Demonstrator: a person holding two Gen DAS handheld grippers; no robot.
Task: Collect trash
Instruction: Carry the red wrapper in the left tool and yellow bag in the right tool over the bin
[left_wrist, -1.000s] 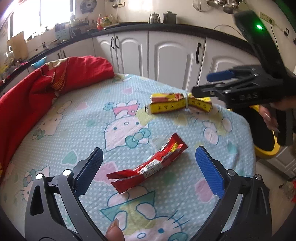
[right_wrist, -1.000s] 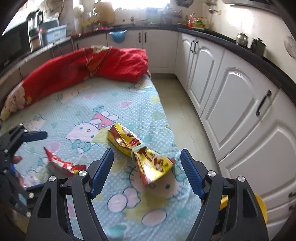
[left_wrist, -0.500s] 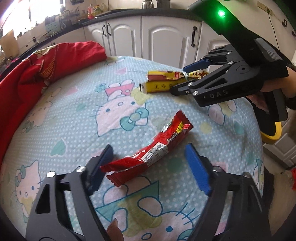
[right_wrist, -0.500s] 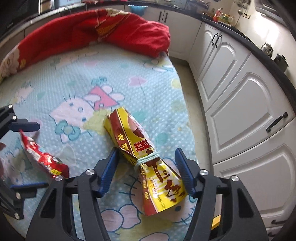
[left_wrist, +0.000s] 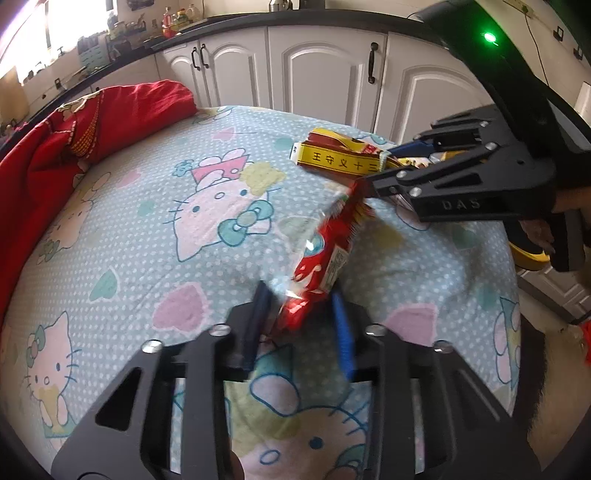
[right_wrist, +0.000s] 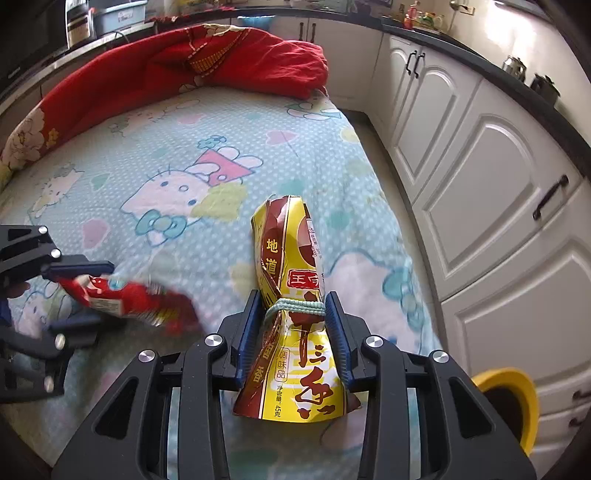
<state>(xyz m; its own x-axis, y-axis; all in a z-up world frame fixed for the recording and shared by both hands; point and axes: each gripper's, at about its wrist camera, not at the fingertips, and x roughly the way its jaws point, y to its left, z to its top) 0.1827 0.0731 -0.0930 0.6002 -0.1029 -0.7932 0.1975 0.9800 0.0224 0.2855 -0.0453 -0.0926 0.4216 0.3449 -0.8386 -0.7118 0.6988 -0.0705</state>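
A red snack wrapper (left_wrist: 325, 254) stands tilted up off the cartoon-print bed sheet (left_wrist: 147, 240). Its near end sits between the blue pads of my left gripper (left_wrist: 301, 317), whose jaws are closing and press on it. A yellow and brown packet (right_wrist: 291, 280), tied at the waist with a pale cord, lies near the bed's right edge. My right gripper (right_wrist: 293, 328) has its jaws closing, and both pads touch the packet at the cord. From the left wrist, the right gripper (left_wrist: 388, 166) shows over the yellow packet (left_wrist: 332, 158). From the right wrist, the left gripper (right_wrist: 77, 295) holds the red wrapper (right_wrist: 125, 295).
A bunched red quilt (right_wrist: 184, 62) fills the far side of the bed. White cabinets (right_wrist: 480, 184) under a dark counter run along the right, with a strip of floor between them and the bed. A yellow-rimmed bin (right_wrist: 506, 391) stands on the floor at the bed's near right corner.
Both grippers' jaws have narrowed from wide apart. The left ones came in on the red wrapper, which tipped up off the sheet. The right gripper sank over the yellow packet and came in on its tied waist.
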